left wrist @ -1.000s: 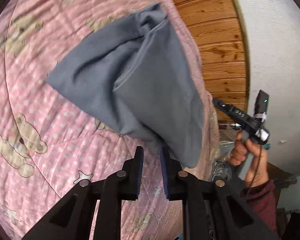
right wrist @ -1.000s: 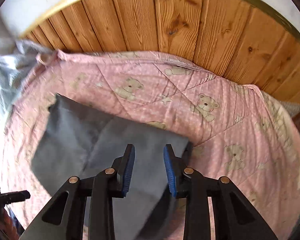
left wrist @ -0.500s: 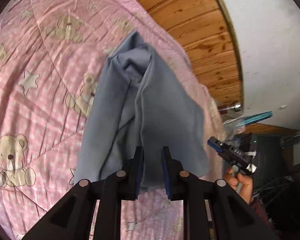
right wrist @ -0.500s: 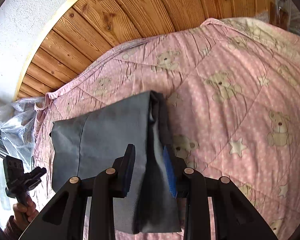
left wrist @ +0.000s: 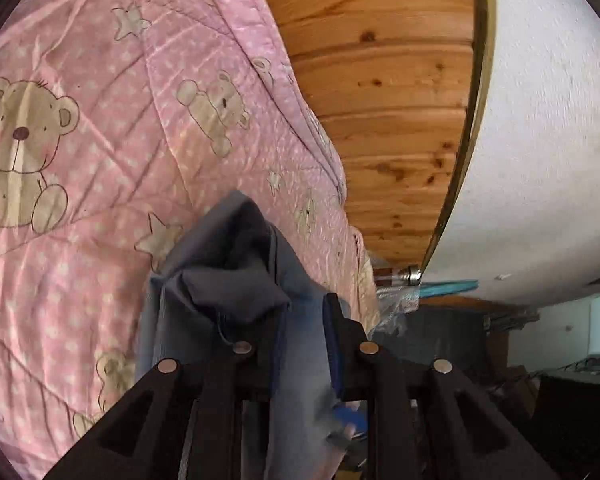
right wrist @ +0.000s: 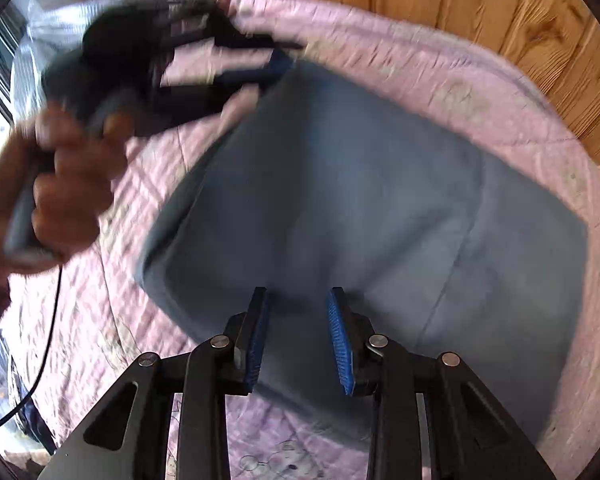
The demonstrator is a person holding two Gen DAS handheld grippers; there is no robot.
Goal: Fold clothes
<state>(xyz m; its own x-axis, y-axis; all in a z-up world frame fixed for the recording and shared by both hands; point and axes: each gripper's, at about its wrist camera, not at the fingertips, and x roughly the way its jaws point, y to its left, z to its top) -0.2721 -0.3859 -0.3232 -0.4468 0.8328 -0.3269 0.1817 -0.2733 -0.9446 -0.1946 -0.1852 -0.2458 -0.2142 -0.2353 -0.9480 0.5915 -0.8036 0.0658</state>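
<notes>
Left wrist view: the left gripper (left wrist: 304, 340) has its fingers closed on a bunched edge of the grey garment (left wrist: 236, 276), cloth pinched between the pads and hanging below them. The garment rises in a crumpled peak over the pink bear quilt (left wrist: 80, 128) on the bed. The grip looks to hold several layers at once; if some slip, the fold would likely drop crooked. To the right the quilt ends against the wood-panelled wall (left wrist: 380, 100), so room is tight there and open leftward across the quilt.

Right wrist view: the right gripper (right wrist: 300, 340) hovers with its fingers parted and empty just above the near edge of the grey garment (right wrist: 360, 208), which lies mostly flat on the quilt. The left gripper (right wrist: 220, 64), blurred in the person's hand (right wrist: 60, 184), holds the far-left corner. A cable (right wrist: 48, 344) trails from it and could snag. The wall (right wrist: 520, 20) bounds the far side; the quilt nearer the camera lies free
</notes>
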